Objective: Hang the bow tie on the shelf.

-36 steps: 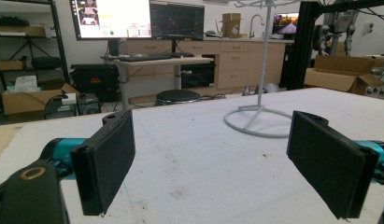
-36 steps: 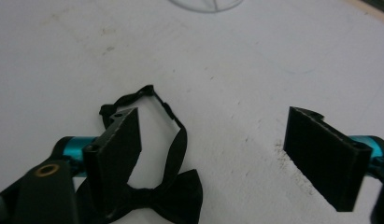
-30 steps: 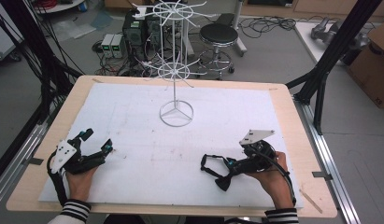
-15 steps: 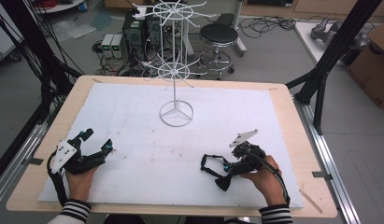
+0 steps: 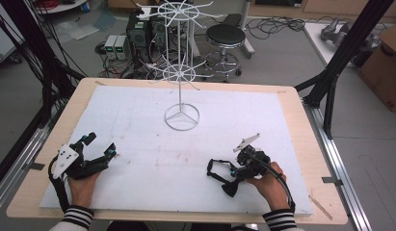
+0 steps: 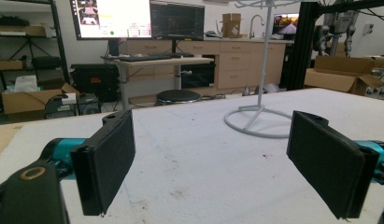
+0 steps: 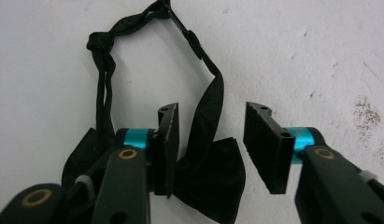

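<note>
1. Two grippers rest low over the white mat point(image 5: 138, 125), each in one of the person's hands, and a white wire stand point(image 5: 182, 115) rises at the far middle of that mat.
2. On the near right part of the mat, well apart from the stand's ring foot, lies a black bow tie point(image 7: 213, 182) with its thin neck strap point(image 7: 105, 70) looped out flat toward the mat's middle.
3. Pointing down at the bow tie, the right gripper point(image 7: 210, 140) has its jaws on either side of the strap where it meets the bow; the jaws have just been closing, yet the right gripper view shows a gap on both sides, so the pads do not press on the cloth and nothing is gripped so far.
4. At the mat's near left corner, far from the stand and from the bow tie, the left gripper point(image 6: 213, 163) sits with its jaws spread wide and nothing between them.
5. By my reading, the work is at its very start: the reach to the bow tie is done, the pinch is only partly made, and the lift is all left to do.
6. Both tiers of the stand's hooks look bare, which suggests that the bow tie may be meant for one of them.
</note>
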### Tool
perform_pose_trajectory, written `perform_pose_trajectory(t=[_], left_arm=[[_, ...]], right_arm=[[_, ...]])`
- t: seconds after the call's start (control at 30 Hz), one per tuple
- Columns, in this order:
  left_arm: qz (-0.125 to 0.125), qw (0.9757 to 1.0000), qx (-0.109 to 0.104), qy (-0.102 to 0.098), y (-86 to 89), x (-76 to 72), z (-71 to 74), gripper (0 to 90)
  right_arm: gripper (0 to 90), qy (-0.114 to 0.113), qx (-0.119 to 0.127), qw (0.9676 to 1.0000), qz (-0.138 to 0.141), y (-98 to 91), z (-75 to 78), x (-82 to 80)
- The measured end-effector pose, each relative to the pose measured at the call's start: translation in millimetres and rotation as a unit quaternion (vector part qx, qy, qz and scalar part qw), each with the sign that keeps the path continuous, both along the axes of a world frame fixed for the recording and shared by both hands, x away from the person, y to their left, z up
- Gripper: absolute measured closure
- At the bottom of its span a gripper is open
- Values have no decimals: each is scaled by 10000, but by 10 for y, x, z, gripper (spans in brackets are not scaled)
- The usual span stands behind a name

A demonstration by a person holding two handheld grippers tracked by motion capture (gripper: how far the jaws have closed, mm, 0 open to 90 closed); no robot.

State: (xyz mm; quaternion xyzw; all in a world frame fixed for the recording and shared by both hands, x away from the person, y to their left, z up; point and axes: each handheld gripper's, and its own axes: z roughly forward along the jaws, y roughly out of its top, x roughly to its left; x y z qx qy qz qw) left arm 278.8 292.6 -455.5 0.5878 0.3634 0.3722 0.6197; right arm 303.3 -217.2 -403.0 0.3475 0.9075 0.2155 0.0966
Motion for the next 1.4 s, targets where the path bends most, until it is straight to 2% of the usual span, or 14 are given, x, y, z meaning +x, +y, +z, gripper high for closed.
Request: perform_pose_trajectory(t=[0.1,0.37,0.5,0.67,0.87,1.1,1.3,1.37,1.4], left_arm=[[1,10000,2,-1,0,0,0,159],[1,10000,0,0,0,0,0,159],[2,10000,-2,2,1,1,0,159],[4,10000,2,0,1,1,0,159],[4,10000,0,6,1,1,0,159],[6,10000,5,2,0,1,0,159],[6,10000,3,2,0,1,0,159],[4,10000,4,4,0,1,0,159],[3,10000,3,1,0,1,0,159]], right_arm=[[596,59,78,9999,-24,-7,-10,-4],[628,170,-114,9998,24,28,-65,-3],[635,219,-119,9997,-87,28,-79,12],[651,253,-153,9995,-94,30,-86,20],[733,320,-214,9992,-88,45,-95,25],[878,374,-199,9990,-163,64,-87,19],[876,365,-194,9991,-128,73,-93,12],[853,356,-210,9991,-97,76,-92,9],[802,331,-204,9992,-27,79,-97,9]])
